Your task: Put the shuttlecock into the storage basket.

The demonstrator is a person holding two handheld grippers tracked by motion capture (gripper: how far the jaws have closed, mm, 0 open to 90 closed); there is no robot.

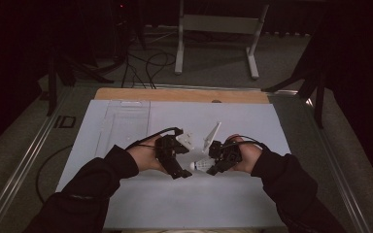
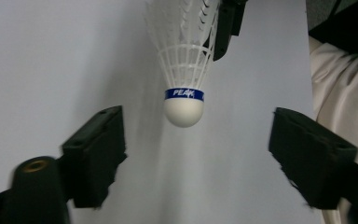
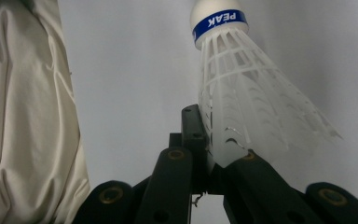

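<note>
Above the middle of the white table, I hold 2 grippers close together, each one in 1 hand. My right gripper is clamped on the skirt of a white shuttlecock. In the right gripper view its jaws are pressed together on the wide edge of the plastic skirt, so the round cork head points away from this gripper, toward the left. I think I hold it by the skirt for this reason: the head stays free for the other gripper to take.

My left gripper is just beside the shuttlecock, on its left. In the left gripper view its jaws stand wide apart, 1 on each side, and the cork head with the blue band hangs between them but a little farther, not touching any pad. So the left claw is apart and holds nothing.

I judge this as a handover from right to left, and the closing is not yet done. The shuttlecock is in the air, above the table and not lying on it. The skirt is thin and bends easily, so a hard squeeze there could deform it; the head looks a firmer place to take. Cream cloth shows at the near edge, well clear of the jaws.
</note>
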